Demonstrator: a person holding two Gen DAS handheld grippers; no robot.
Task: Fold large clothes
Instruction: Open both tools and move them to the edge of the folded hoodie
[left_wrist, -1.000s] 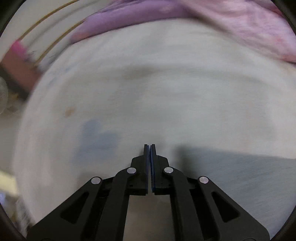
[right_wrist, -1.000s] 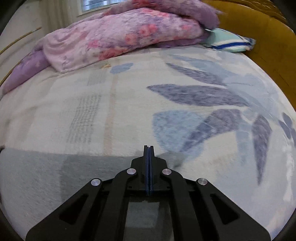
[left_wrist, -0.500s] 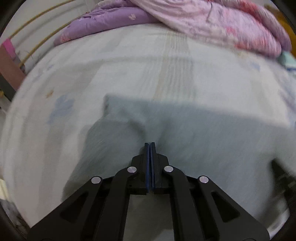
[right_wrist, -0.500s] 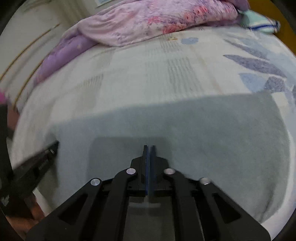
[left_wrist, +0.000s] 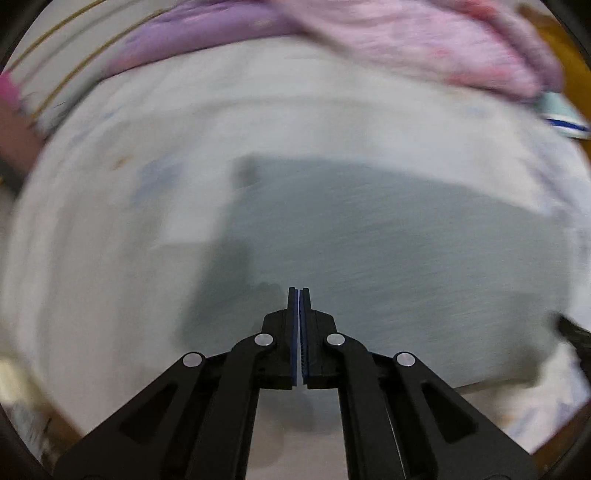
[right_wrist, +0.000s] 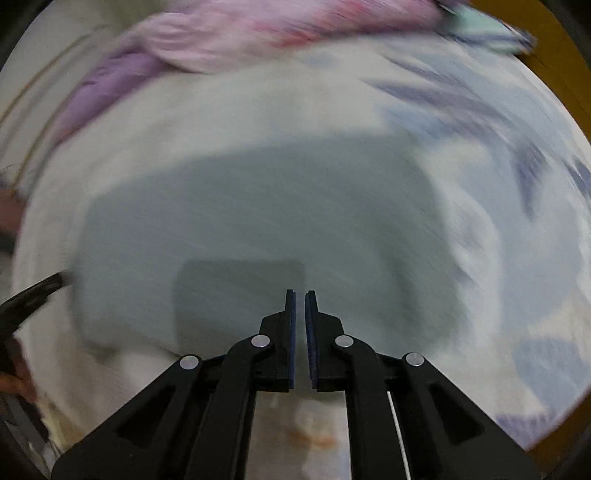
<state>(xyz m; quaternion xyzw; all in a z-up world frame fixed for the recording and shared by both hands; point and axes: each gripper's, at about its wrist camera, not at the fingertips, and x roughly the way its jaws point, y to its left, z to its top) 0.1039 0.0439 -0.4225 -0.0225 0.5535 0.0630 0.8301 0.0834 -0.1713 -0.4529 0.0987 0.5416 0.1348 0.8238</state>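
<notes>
A grey-green garment (left_wrist: 388, 251) lies flat on the bed as a broad folded rectangle, and it fills the middle of the right wrist view too (right_wrist: 258, 206). A darker square patch (right_wrist: 240, 295) shows on its near part. My left gripper (left_wrist: 298, 290) hovers above the garment's near left part, shut with nothing in it. Over the garment's near edge my right gripper (right_wrist: 300, 292) has its jaws opening; a narrow gap shows and no cloth is between them. Each gripper appears at the edge of the other's view (left_wrist: 572, 332) (right_wrist: 29, 299). Both views are blurred.
A pink and purple quilt (left_wrist: 406, 37) is heaped at the far side of the bed. A teal pillow with a blue stripe (right_wrist: 487, 29) lies far right beside a yellow-brown headboard (right_wrist: 554, 55). The sheet (right_wrist: 498, 155) has blue leaf prints. A hand (right_wrist: 14, 380) shows at the left edge.
Both cameras have drawn back and up, so the whole folded garment now shows instead of only its edge. The right gripper's jaws have parted a little; the left stays shut.
</notes>
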